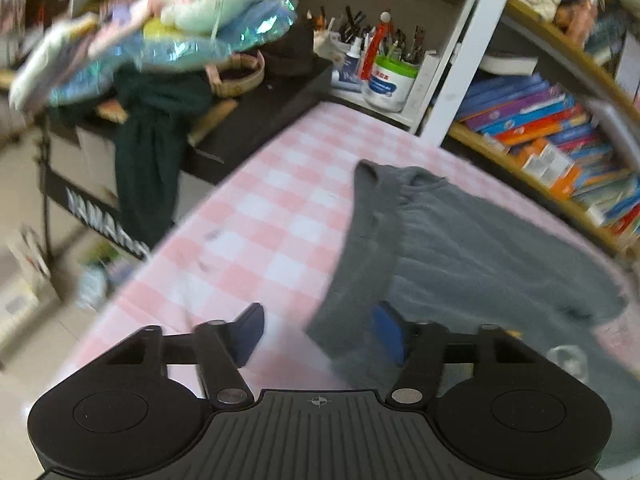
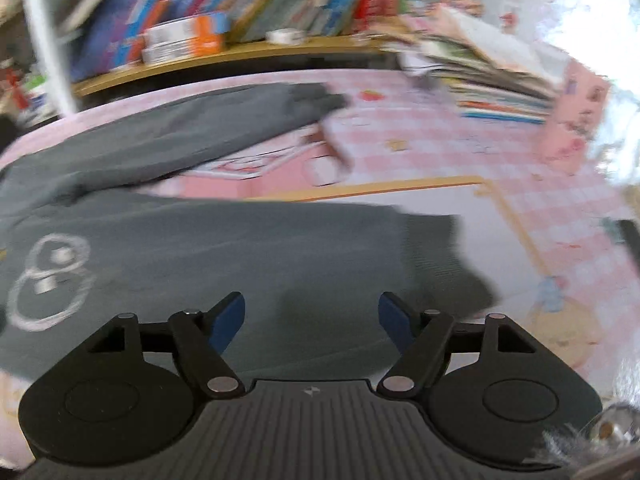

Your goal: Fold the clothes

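On checked cloth (image 1: 256, 220), grey sweater (image 1: 460, 248)

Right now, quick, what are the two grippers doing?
Left gripper: open, holding nothing, over the edge of the grey top.
Right gripper: open, holding nothing, above the top.

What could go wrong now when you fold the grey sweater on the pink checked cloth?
Both tongs, left and right, are open and hold nothing, so the grey sweater just lies loose.
1. One sleeve sprawls toward the book stack; dragging it might knock books over.
2. A grab might pinch the pink checked cloth too and pull it up.
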`<state>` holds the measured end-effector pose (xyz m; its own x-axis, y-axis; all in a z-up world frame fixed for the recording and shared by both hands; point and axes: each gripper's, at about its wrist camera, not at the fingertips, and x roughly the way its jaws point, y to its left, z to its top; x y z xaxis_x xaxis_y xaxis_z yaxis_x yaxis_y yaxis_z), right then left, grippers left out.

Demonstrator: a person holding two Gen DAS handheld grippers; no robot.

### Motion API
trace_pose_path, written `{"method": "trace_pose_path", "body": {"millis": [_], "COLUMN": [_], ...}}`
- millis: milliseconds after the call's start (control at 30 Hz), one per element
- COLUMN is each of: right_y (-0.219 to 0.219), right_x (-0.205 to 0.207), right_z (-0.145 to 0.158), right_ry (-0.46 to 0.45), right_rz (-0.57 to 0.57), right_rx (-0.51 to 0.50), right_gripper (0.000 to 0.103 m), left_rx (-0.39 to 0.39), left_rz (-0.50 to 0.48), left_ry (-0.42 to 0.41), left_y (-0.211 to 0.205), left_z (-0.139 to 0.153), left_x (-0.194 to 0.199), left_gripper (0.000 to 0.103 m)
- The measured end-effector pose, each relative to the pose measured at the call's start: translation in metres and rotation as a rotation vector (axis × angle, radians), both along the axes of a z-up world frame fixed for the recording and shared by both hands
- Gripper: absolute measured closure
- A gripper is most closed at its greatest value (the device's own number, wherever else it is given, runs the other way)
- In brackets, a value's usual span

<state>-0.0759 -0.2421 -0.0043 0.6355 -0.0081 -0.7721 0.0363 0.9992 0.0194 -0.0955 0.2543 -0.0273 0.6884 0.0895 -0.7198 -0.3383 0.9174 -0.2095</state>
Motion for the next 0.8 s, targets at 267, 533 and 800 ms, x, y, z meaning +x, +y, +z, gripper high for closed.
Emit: {"method": "trace_pose_path", "body": {"millis": [267,533,800], "right_y": [0.025,0.025,0.023], "right_x": [0.0,-0.001,0.001], "right_z": [-0.02,-0.025,-0.025], "right_ry": [0.072,0.08,0.086], "right_rz": [0.037,0.026,0.032], "right_rx": [-0.041,-0.046,-0.044], "right_gripper": [0.031,0.029,0.027], "left_rx": [-0.017,-0.015,-0.011], "left_rz": [-0.013,-0.073,-0.062], "left_ry": [0.086,0.022,0.061], "left_y": [-0.002,-0.008,-0.004], "left_z": [-0.018,-0.003,-0.016], "left_x": [0.016,0.008,0.008], "left_gripper": [0.05,0.092,0.09]}}
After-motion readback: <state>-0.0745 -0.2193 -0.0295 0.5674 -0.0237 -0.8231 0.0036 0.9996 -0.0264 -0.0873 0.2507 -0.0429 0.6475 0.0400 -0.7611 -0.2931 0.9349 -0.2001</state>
